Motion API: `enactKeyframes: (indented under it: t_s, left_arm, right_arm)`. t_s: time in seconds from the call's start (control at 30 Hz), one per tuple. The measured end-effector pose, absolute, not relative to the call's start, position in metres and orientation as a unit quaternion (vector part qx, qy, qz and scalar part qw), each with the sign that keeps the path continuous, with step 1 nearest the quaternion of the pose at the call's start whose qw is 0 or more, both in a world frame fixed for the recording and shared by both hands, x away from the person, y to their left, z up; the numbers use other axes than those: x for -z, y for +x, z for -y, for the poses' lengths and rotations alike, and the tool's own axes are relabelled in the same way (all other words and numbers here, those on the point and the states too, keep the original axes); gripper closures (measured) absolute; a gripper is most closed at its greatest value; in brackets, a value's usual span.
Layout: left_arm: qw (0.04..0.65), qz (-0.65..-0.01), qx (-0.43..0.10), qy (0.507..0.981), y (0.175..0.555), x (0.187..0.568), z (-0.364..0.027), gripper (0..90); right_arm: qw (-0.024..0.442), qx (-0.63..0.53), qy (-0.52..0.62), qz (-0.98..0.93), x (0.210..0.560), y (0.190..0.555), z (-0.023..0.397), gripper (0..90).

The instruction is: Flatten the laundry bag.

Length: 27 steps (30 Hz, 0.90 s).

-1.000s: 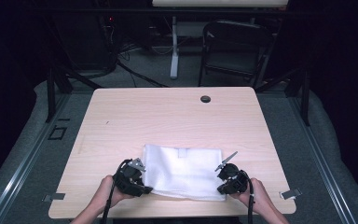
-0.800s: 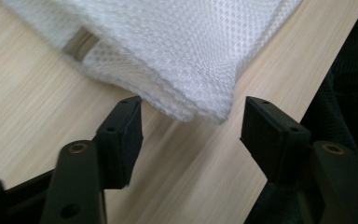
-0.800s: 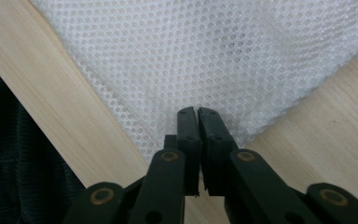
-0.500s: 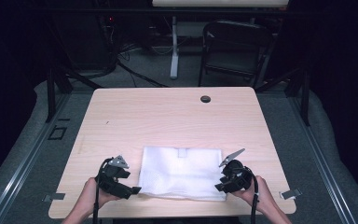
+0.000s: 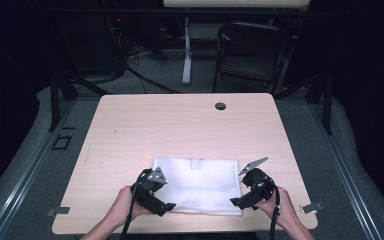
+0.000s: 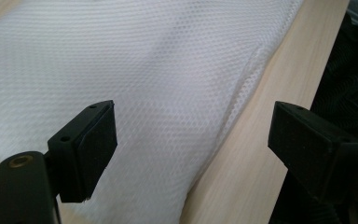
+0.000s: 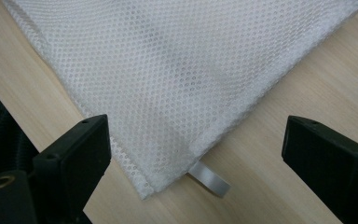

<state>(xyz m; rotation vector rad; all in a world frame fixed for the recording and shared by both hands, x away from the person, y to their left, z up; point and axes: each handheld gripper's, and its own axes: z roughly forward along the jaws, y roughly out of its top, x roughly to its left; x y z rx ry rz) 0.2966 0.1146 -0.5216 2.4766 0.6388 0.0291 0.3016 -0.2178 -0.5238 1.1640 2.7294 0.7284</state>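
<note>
A white mesh cloth (image 5: 197, 182), folded into a rectangle, lies flat near the front edge of the wooden table (image 5: 180, 130). My left gripper (image 5: 166, 205) is at the cloth's near left corner. In the left gripper view its jaws (image 6: 200, 144) stand wide and have just been opening; the cloth (image 6: 144, 70) lies under them, untouched by the pads. My right gripper (image 5: 236, 202) is at the near right corner. Its jaws (image 7: 196, 154) have also just been opening and stand apart over the cloth's corner (image 7: 177, 79). A small white tab (image 7: 209, 179) sticks out from under that corner.
A black grommet (image 5: 220, 106) sits in the table's far side. Metal clips (image 5: 311, 207) (image 5: 57, 211) mark the near corners. A dark chair (image 5: 252, 50) and cables stand on the floor beyond the table. Bare wood lies beyond the cloth.
The left gripper drew away to the left of the cloth, then came back to its near left corner. The right gripper stayed in place and its jaws opened off the cloth.
</note>
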Motion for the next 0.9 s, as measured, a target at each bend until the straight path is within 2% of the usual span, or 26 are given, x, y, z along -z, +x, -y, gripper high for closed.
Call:
enactKeyframes:
  t_s: [0.13,0.27,0.47,0.63,0.9]
  left_arm:
    - [0.280,-0.217,-0.009,0.935,0.299,0.527,-0.093,16.0]
    - [0.268,-0.184,0.003,0.946,0.299,0.532,-0.074,23.6]
    - [0.262,-0.149,0.001,0.954,0.298,0.540,-0.055,39.9]
    - [0.250,-0.134,0.015,0.959,0.300,0.549,-0.050,58.8]
    - [0.241,-0.139,0.011,0.961,0.301,0.554,-0.051,75.6]
  right_arm:
    - [0.041,-0.237,0.383,-0.892,0.524,0.303,0.219,8.4]
    - [0.037,-0.240,0.387,-0.890,0.525,0.303,0.220,10.7]
    - [0.043,-0.240,0.392,-0.887,0.524,0.302,0.220,12.4]
    - [0.043,-0.236,0.386,-0.891,0.524,0.302,0.219,13.1]
    - [0.042,-0.236,0.385,-0.891,0.523,0.301,0.220,13.3]
